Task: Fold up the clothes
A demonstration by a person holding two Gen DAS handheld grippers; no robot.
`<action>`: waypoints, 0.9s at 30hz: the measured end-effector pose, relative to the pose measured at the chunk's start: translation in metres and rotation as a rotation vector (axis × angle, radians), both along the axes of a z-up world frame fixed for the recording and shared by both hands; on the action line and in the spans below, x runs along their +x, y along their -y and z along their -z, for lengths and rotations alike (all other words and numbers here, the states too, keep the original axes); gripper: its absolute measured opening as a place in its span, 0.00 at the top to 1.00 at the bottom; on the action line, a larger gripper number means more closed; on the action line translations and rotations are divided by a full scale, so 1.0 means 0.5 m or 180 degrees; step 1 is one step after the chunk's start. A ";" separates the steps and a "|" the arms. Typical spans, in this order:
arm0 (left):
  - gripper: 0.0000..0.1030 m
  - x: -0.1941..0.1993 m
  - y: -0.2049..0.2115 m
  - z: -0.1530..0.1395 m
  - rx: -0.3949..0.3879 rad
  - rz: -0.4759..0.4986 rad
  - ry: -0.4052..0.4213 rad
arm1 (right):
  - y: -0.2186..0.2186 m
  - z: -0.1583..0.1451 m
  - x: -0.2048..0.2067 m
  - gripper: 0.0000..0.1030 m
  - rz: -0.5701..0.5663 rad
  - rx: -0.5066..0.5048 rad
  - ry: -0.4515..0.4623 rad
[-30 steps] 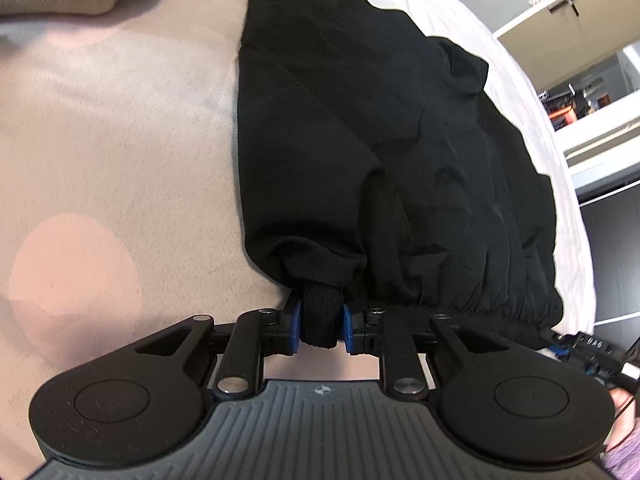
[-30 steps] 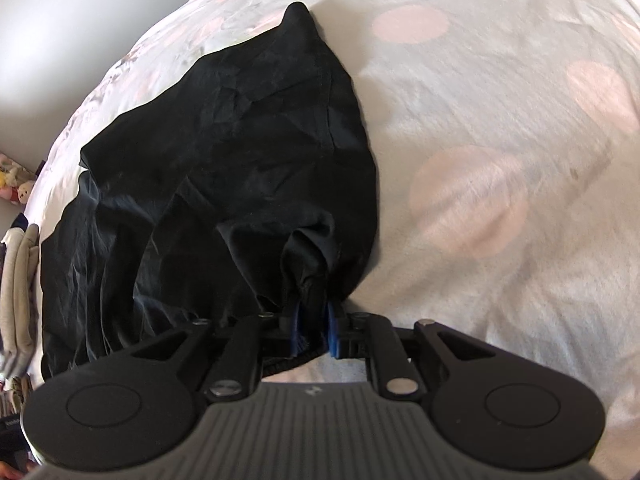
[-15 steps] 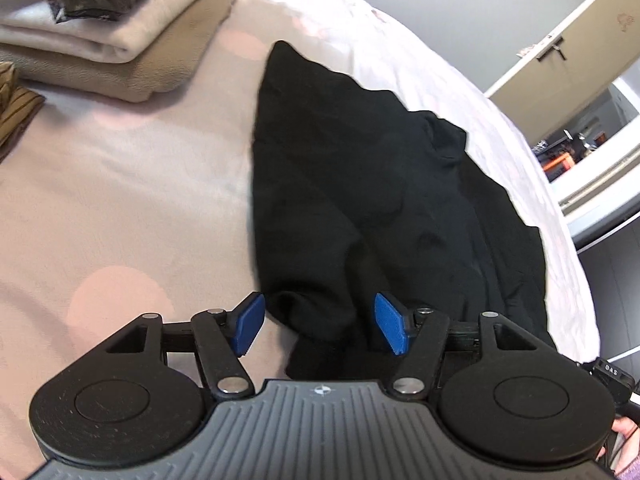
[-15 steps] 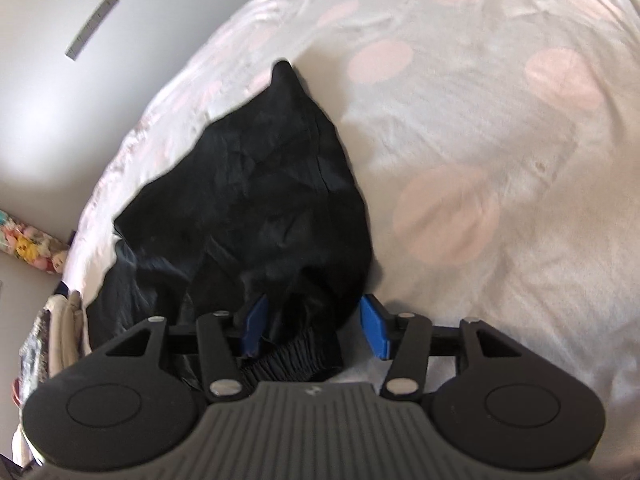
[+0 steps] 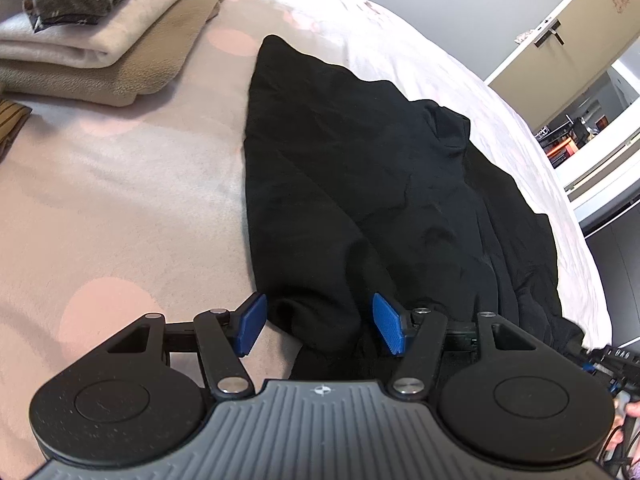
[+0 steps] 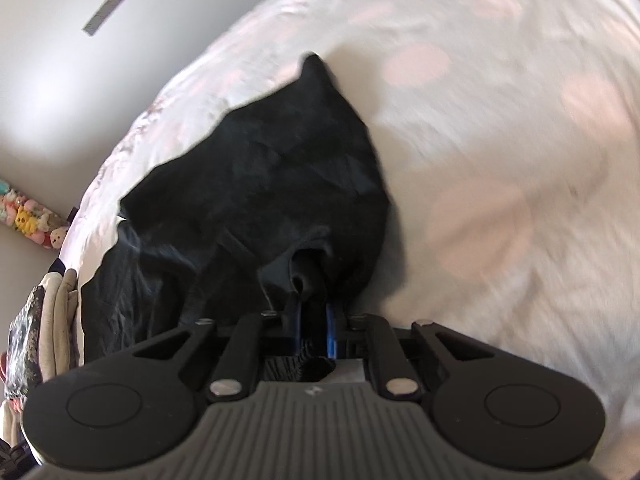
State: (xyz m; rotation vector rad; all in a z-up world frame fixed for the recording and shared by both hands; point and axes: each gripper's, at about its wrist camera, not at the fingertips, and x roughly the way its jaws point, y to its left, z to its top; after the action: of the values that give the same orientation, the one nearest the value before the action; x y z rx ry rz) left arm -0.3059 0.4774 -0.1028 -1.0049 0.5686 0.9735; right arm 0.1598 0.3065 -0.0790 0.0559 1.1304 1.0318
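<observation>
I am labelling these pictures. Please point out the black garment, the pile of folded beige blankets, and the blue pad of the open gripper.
black garment (image 5: 360,168), left wrist view, on its flat middle.
pile of folded beige blankets (image 5: 116,48), left wrist view, on the folded edge.
blue pad (image 5: 389,330), left wrist view, on its ribbed face.
</observation>
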 end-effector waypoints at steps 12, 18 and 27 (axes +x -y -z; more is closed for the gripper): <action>0.77 -0.011 -0.013 0.023 -0.0176 -0.0026 0.0156 | -0.151 -0.152 -0.196 0.89 -0.0802 0.0532 0.0322; 0.78 -0.017 -0.013 0.023 -0.0165 -0.0034 0.0250 | -0.220 -0.158 -0.347 0.89 -0.1439 0.0574 0.0225; 0.88 -0.035 -0.012 0.026 -0.0276 -0.0150 0.0452 | -0.260 -0.082 -0.548 0.90 -0.2041 0.0394 -0.0209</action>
State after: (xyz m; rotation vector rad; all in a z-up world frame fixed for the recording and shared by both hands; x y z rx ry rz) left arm -0.3236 0.4837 -0.1161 -1.1595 0.4739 0.9171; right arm -0.1141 0.4367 -0.0381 -0.1879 1.1692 1.6786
